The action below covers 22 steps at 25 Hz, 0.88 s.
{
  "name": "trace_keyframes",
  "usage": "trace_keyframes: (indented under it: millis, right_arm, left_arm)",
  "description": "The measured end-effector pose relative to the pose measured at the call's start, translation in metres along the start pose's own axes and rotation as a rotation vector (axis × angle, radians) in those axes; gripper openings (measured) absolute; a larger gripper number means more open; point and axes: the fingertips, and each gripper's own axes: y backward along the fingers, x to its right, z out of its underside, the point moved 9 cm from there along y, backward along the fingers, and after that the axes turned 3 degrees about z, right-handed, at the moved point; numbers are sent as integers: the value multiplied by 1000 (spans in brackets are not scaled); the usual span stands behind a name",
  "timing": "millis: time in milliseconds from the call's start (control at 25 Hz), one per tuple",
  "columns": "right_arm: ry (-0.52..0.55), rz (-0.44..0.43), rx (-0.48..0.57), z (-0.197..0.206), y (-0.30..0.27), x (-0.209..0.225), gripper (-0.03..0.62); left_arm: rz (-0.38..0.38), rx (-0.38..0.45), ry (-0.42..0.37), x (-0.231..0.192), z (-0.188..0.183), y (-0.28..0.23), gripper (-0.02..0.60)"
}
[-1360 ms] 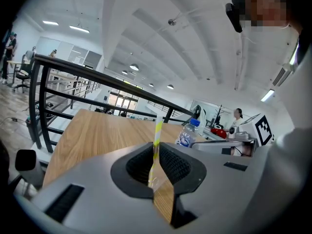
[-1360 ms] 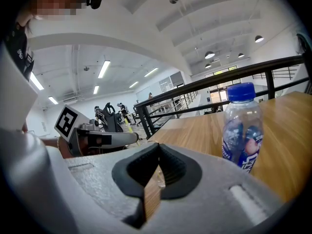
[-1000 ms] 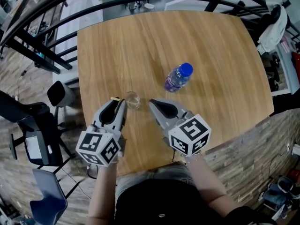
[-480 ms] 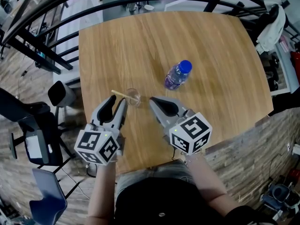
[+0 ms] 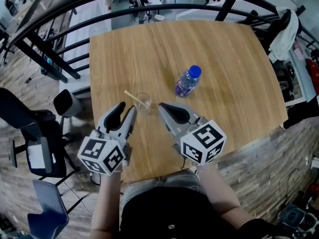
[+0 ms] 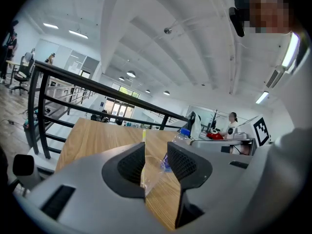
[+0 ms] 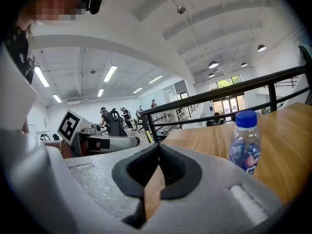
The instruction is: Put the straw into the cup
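- I see the wooden table [image 5: 149, 49] filling most of the head view.
- My right gripper [image 5: 163, 107] hangs over the near edge with its jaws pressed together on nothing.
- My left gripper [image 5: 126, 108] is beside it, jaws spread wide and gripping nothing.
- A blue-capped bottle [image 5: 187, 82] stands farther back, to the right.
- The clear cup [image 5: 143, 103] stands just ahead of the two gripper tips, between them.
- The straw [image 5: 130, 95] sits in the cup, leaning out leftward.
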Motion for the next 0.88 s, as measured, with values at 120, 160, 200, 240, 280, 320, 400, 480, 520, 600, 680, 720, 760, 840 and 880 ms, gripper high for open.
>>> trace_keyframes:
  millis: [120, 160, 200, 240, 280, 320, 400, 480, 520, 600, 680, 720, 760, 840, 880]
  right_arm:
    - [3, -7, 19, -7, 6, -9, -2]
    - [2, -15, 27, -10, 7, -12, -2]
    - [0, -23, 34, -12, 9, -16, -2]
    - [0, -30, 42, -15, 11, -19, -2]
    - [1, -35, 51, -18, 13, -22, -2]
    - [2, -39, 62, -22, 15, -25, -2]
    - [11, -44, 85, -30, 19, -29, -2]
    - [28, -55, 111, -38, 24, -33, -2]
    - [37, -59, 122, -42, 26, -35, -2]
    - [51, -62, 133, -46, 29, -38, -2]
    - [57, -60, 134, -47, 32, -39, -2]
    - [59, -59, 135, -48, 33, -40, -2]
    - [63, -59, 135, -49, 34, -41, -2]
    - [73, -60, 135, -51, 35, -43, -2]
    - [78, -60, 136, -52, 35, -44, -2]
  left_arm:
    - [10, 14, -16, 5, -5, 9, 141]
    - [15, 18, -22, 6, -6, 12, 141]
    - [21, 22, -27, 8, -8, 15, 141]
    - [27, 27, -32, 10, -9, 18, 141]
    - [33, 32, -37, 12, -10, 21, 141]
    - [38, 38, -40, 13, -11, 23, 141]
    - [48, 49, -47, 17, -14, 28, 140]
    - [60, 57, -53, 20, -17, 32, 137]
    - [65, 62, -57, 21, -18, 34, 137]
    - [71, 71, -66, 24, -20, 38, 127]
    - [76, 79, -76, 28, -22, 41, 112]
    - [79, 84, -81, 29, -24, 42, 101]
    - [82, 89, -85, 31, -25, 44, 93]
    - [88, 100, -91, 34, -28, 46, 75]
    - [91, 103, -96, 35, -29, 47, 70]
